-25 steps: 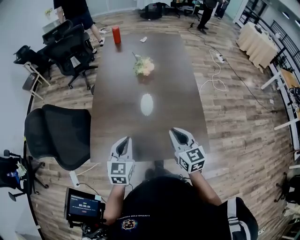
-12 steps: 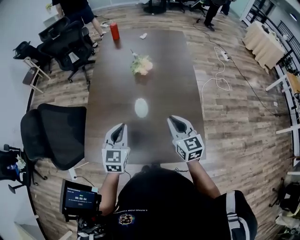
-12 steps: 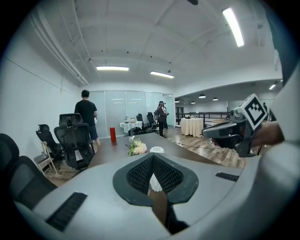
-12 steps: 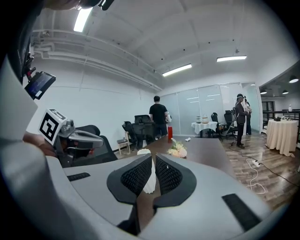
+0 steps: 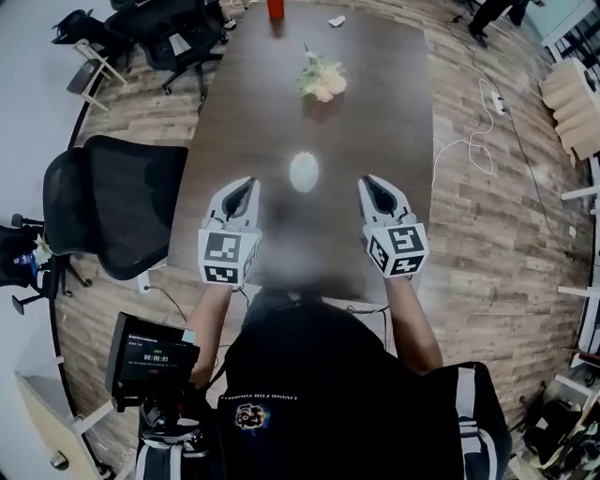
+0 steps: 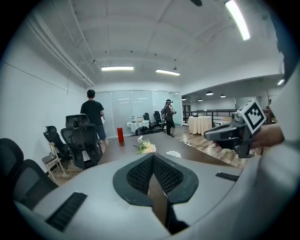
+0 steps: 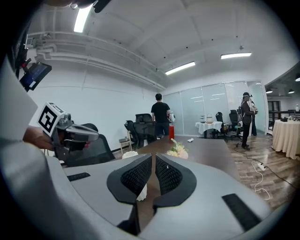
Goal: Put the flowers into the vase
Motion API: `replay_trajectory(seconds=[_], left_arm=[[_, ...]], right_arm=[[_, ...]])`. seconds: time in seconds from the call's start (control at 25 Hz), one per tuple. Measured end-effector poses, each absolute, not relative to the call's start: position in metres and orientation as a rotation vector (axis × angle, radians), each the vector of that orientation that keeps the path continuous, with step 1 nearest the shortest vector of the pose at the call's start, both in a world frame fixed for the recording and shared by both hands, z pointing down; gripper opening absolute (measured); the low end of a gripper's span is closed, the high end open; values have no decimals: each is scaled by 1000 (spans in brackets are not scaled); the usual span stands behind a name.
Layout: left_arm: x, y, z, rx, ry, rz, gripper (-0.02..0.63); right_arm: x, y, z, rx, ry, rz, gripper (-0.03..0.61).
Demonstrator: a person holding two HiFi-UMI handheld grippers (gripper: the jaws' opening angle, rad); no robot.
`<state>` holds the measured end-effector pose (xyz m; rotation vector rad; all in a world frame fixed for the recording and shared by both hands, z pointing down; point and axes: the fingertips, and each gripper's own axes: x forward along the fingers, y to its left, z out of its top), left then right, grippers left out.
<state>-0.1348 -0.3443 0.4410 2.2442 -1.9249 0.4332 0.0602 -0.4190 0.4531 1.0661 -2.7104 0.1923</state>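
Both the left tongs (image 5: 246,186) and the right tongs (image 5: 373,184) are pressed together with nothing pinched, held side by side above the near end of the dark tabletop (image 5: 394,112). Between them, a little farther out, stands the white vase (image 5: 304,172). The flowers (image 5: 322,79) lie in a bunch on the tabletop well beyond the vase, and a red cylinder (image 5: 275,7) stands at the far end.

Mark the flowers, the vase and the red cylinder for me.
flowers (image 5: 322,80), head view, on the blooms.
vase (image 5: 304,172), head view, middle of its white body.
red cylinder (image 6: 120,134), left gripper view, mid-body.
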Motion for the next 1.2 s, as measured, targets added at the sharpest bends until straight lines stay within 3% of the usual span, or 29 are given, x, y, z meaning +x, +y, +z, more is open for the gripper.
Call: replay_trajectory(seconds=[0.52,1.08,1.2], left_arm=[[-186,-404,469,2245,-1875,474,5],[-170,-398,480,2242,-1818,490,5],[-172,-402,491,2229,-1789,485,5]], right_arm=[[18,-482,472,1115,-2656,193,20],[32,-500,481,1111,-2607,219,25],[28,-517,492,1106,-2594,246,160]])
